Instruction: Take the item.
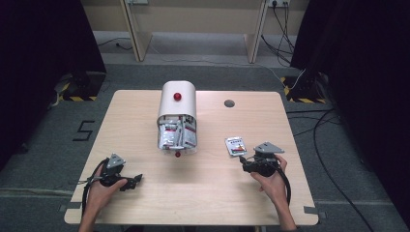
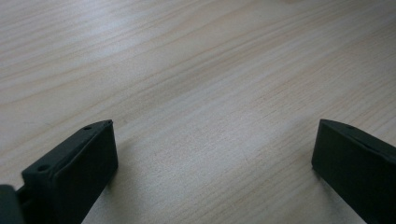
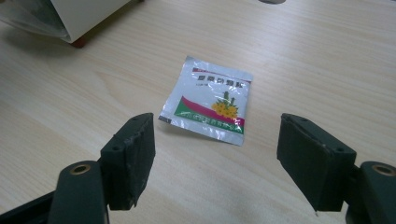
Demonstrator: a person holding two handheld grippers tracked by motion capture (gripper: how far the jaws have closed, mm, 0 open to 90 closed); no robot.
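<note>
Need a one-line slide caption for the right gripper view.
Right gripper, jaws open, faces a silver sachet lying flat on the wooden table.

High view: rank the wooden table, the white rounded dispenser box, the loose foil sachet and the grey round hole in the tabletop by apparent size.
1. Wooden table
2. White rounded dispenser box
3. Loose foil sachet
4. Grey round hole, smallest

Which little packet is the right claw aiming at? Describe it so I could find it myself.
On the wooden table, look right of the white box stuffed with sachets. One sachet lies flat and alone just ahead of the open right claw. Unlike the crammed ones, it is loose, silver, with a red-and-green band and yellow flowers.
</note>
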